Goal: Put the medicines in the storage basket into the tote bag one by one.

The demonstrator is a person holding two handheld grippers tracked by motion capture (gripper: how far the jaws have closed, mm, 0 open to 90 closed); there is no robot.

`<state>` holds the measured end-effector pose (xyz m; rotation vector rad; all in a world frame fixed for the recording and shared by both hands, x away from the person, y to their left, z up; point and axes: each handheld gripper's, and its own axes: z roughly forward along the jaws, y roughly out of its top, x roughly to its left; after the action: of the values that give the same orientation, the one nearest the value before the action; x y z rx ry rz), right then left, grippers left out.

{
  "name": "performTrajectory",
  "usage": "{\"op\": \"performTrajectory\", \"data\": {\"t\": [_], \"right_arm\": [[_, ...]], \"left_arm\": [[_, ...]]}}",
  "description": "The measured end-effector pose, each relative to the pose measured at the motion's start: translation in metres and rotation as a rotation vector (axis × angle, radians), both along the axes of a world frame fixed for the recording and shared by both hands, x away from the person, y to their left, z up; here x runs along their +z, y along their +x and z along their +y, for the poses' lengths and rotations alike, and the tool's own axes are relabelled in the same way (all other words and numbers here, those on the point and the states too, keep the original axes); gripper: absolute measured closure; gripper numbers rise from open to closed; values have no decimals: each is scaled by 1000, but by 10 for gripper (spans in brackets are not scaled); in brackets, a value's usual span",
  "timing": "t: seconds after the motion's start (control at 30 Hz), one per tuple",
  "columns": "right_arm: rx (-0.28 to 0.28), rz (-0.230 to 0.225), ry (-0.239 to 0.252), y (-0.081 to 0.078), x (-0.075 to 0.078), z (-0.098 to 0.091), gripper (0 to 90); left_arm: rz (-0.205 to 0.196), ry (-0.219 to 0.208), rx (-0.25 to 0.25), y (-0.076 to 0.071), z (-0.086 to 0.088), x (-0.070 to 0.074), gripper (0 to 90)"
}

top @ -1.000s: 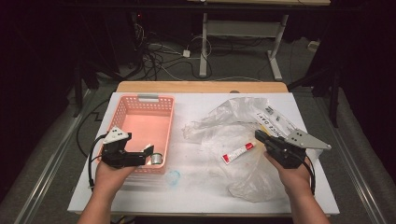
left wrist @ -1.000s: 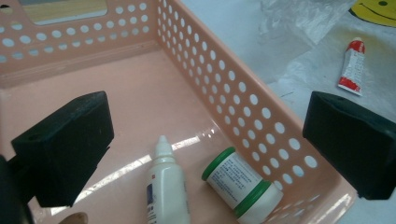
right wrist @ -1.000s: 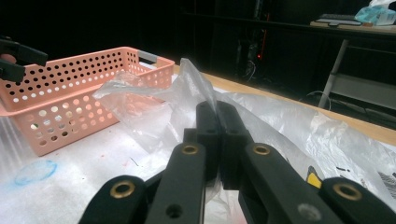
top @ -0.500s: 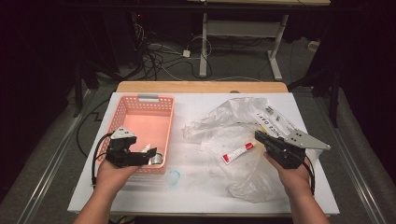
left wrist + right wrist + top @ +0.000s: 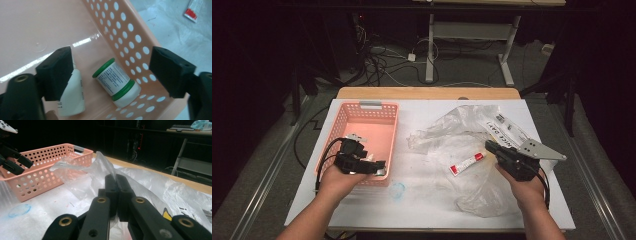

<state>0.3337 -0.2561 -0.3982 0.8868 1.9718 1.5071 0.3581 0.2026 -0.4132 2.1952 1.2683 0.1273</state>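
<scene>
At the near edge of the high view we see two forearms entering from below. The left gripper [image 5: 374, 165] sits over the near right corner of the pink perforated basket [image 5: 343, 126]. Its jaws stand well apart with no pad contact on anything, and they have just been closing. In the left gripper view, a green-capped white jar [image 5: 117, 83] lies on its side on the basket floor between the jaws, against the perforated wall. A white bottle [image 5: 72, 98] lies just beside it, partly behind the left-hand jaw.

The right gripper [image 5: 490, 146] rests at the right of the worktop [image 5: 427, 210]. Its jaws are fully closed, and in the right gripper view they pinch a fold of the clear plastic bag [image 5: 462, 125]. The bag lies crumpled across the right half of the worktop. A small white tube with a red end [image 5: 467, 163] lies in front of the right gripper's jaws, well apart from the basket.

The worktop surface is white, with a faint blue ring mark [image 5: 398, 190] near the basket's near corner. A strip of bare wood edge [image 5: 427, 93] shows at the far side.

Beyond the worktop we see a dark room. Tangled cables [image 5: 382, 65] lie on the floor, and the white legs of another table [image 5: 430, 55] stand farther back.
</scene>
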Motion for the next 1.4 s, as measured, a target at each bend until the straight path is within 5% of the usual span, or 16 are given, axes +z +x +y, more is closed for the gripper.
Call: {"op": "performTrajectory", "data": {"t": [0.13,0.5,0.83,1.4], "right_arm": [[-1,-3,1,0,0,-1,896],[-5,-4,10,-1,2,-2,895],[0,0,14,-1,1,-1,891],[-1,-1,13,-2,1,-2,891]], "left_arm": [[25,16,-14,4,-3,1,286],[217,86,-39,21,-7,-8,410],[351,108,-50,37,-13,-15,454],[483,217,-79,54,-31,-26,464]]}}
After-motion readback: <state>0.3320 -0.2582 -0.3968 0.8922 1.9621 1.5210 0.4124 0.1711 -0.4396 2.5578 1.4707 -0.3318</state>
